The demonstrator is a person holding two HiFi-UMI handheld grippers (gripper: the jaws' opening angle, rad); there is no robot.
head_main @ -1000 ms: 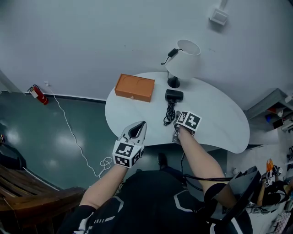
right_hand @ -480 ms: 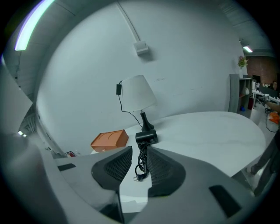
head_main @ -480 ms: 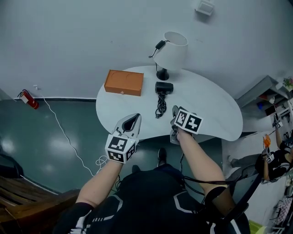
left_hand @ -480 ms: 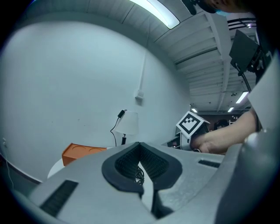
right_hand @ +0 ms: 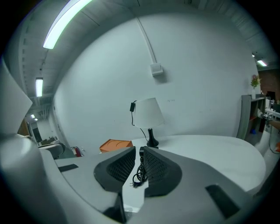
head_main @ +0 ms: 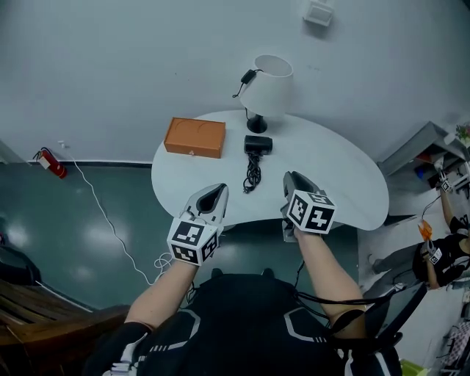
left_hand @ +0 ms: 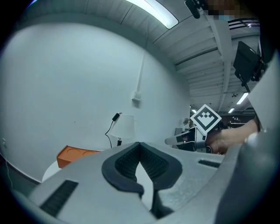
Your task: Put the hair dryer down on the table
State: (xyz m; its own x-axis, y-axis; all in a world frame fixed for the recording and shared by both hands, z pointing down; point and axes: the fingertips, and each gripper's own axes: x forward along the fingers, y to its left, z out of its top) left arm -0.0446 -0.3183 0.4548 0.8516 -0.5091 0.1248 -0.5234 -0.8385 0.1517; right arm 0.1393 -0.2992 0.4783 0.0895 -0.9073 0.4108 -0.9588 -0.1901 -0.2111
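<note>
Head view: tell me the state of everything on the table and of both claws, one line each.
Hair dryer: lying on the table, cord bundled, nothing gripping it.
Lamp: upright.
Orange box: closed, lying flat.
Left claw: shut, empty.
Right claw: has just been closing, narrow gap left, empty.

Records a plain white wall (head_main: 147,59) carrying a small box (head_main: 318,12) fed by a conduit from above. Finds a glossy dark teal floor (head_main: 88,220) with a white cable (head_main: 160,261) trailing across it and a red fire extinguisher (head_main: 50,163) at the wall's foot. Notes a rounded white table (head_main: 330,176) against the wall, bearing a white-shaded lamp (head_main: 266,84) and an orange box (head_main: 194,137). Observes dark wooden furniture (head_main: 44,316) lower left, grey shelving (head_main: 426,150) right, strip lights (right_hand: 65,22) on the ceiling.
</note>
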